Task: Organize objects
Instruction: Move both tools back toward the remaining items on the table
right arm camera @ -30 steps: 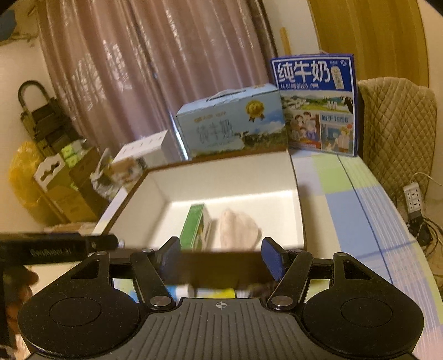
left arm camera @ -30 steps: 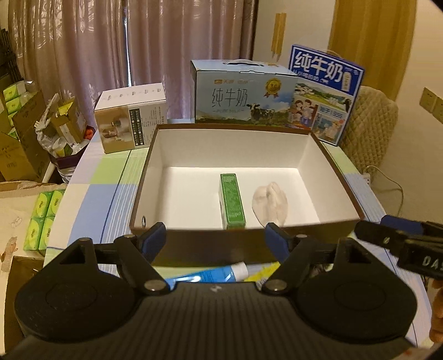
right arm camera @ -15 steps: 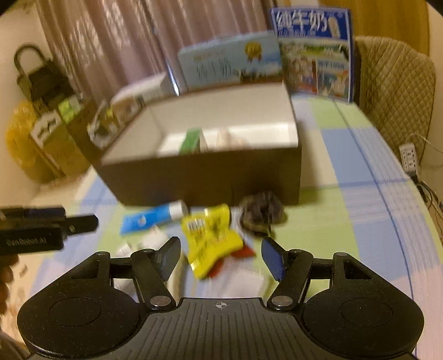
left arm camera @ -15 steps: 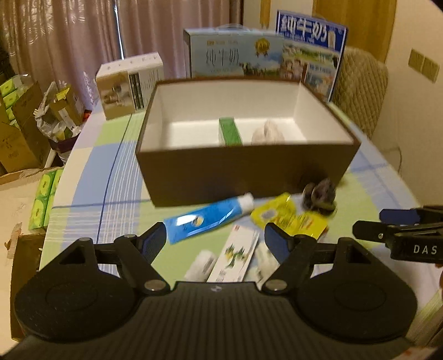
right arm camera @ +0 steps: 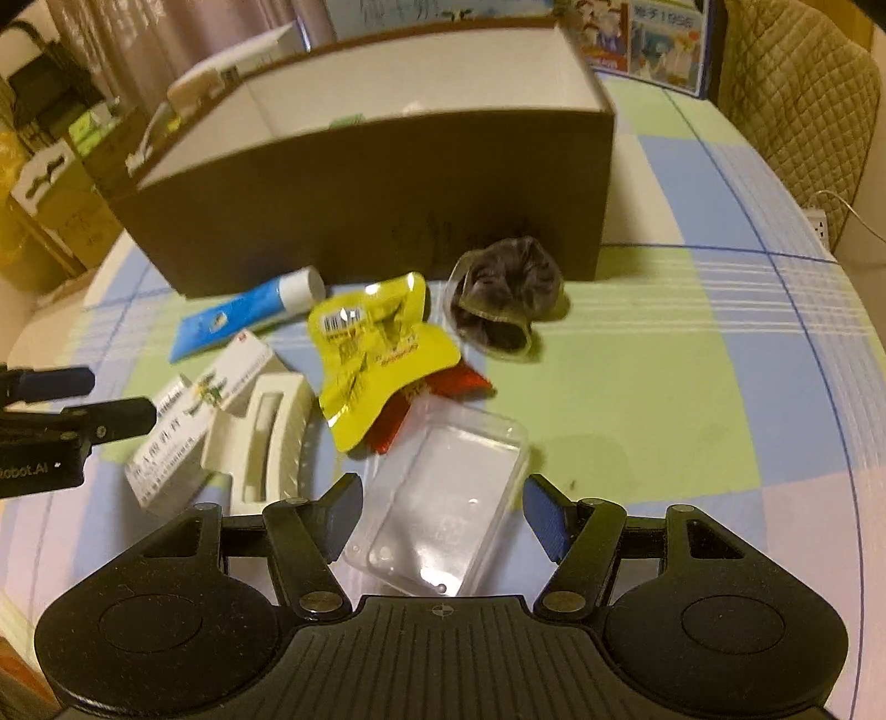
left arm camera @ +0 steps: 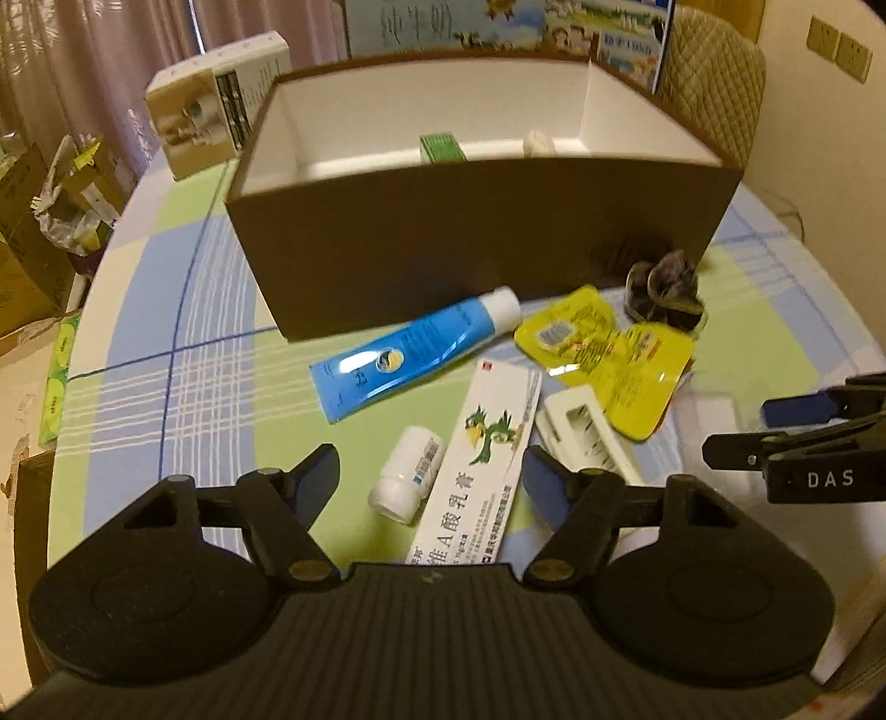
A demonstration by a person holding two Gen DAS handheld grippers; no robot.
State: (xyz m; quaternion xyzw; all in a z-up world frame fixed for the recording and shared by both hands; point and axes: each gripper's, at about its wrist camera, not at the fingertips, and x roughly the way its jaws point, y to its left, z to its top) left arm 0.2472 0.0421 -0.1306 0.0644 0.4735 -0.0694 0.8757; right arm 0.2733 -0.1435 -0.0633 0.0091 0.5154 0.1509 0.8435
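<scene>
A brown box with white inside holds a green carton and a pale lump. In front of it lie a blue tube, a long white ointment carton, a small white bottle, a yellow pouch, a dark scrunchie, a white plastic holder and a clear plastic case. My left gripper is open above the bottle and the carton. My right gripper is open over the clear case. Neither holds anything.
Milk cartons and a white box stand behind the brown box. A padded chair is at the right, cardboard boxes on the floor at the left. The checked tablecloth is bare at the right.
Both grippers have drawn back from above the box and dropped lower over the items in front of it. Both stayed open.
</scene>
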